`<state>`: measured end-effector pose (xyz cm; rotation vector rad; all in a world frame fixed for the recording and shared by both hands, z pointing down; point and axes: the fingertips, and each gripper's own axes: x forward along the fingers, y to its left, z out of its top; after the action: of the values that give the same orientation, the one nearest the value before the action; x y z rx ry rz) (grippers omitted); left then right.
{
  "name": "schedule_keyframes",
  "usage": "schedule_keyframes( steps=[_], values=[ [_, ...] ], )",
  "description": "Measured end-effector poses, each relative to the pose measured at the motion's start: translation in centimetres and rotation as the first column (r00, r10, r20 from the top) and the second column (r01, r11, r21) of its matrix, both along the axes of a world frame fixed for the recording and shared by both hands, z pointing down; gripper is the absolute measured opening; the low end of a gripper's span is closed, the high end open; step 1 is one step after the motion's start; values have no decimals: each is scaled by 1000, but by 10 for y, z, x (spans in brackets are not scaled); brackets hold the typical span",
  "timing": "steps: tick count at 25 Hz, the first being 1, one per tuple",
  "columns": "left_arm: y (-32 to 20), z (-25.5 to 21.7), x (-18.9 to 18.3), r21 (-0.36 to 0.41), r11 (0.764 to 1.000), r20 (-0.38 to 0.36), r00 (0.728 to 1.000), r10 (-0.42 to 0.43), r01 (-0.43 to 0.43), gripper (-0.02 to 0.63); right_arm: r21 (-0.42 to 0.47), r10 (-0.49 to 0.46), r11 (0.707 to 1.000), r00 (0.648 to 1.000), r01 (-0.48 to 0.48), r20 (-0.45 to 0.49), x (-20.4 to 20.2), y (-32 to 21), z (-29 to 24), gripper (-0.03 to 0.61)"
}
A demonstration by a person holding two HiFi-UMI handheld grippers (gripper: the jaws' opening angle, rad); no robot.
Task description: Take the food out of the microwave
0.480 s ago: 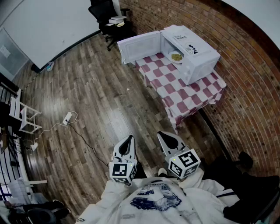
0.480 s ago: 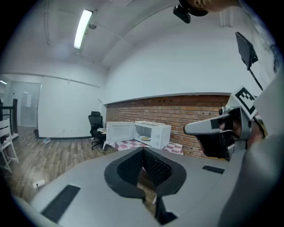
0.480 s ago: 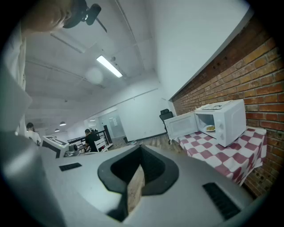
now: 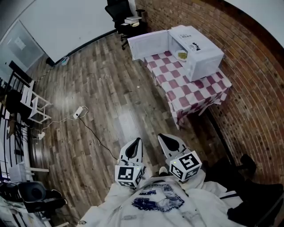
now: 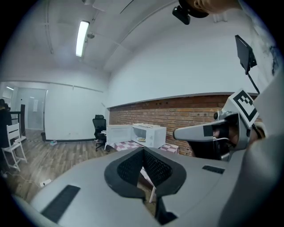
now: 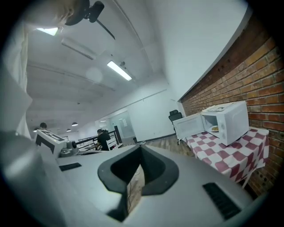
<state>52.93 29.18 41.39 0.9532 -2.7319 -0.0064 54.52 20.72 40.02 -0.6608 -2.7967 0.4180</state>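
Well apart from the open microwave (image 4: 198,51) with food (image 4: 181,55), left hand-held gripper (image 4: 136,142) and right hand-held gripper (image 4: 164,138), both closed empty.

A white microwave (image 4: 202,53), its door also white, sits on a desk (image 4: 199,88) draped in a red-and-white checked cloth (image 4: 177,104), against a wall of reddish-brown brick (image 4: 250,84). The food (image 4: 181,55) inside shows yellowish. The floor (image 4: 106,88) is grey-brown wood planking, crossed by a white cable (image 4: 79,111), and a black office chair (image 4: 119,9) stands by the white wall (image 4: 62,22). The left hand-held gripper (image 4: 136,143) and the right hand-held gripper (image 4: 165,139) are light grey with black pads (image 5: 128,168), their cubes (image 4: 186,165) patterned with black-and-white square markers. The person's sweatshirt (image 4: 159,204) is white with a blue print.
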Motion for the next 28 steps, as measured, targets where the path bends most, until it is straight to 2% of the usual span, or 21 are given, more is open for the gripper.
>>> schedule_keyframes(
  steps=[8, 16, 22, 28],
  values=[
    [-4, 5, 24, 0, 1000, -12, 1000, -21, 21, 8, -15, -42, 999, 999, 42, -19, 25, 1, 7, 15],
    [-1, 2, 35, -25, 999, 5, 999, -47, 47, 8, -51, -70, 996, 997, 69, -24, 27, 1, 11, 15],
    [8, 7, 31, -18, 996, -3, 996, -86, 86, 8, -41, -125, 991, 991, 124, -38, 22, 13, 20, 15],
    [5, 9, 11, -17, 997, 0, 997, -81, 81, 8, -38, -116, 993, 992, 114, -52, 4, 6, 25, 15]
  ],
)
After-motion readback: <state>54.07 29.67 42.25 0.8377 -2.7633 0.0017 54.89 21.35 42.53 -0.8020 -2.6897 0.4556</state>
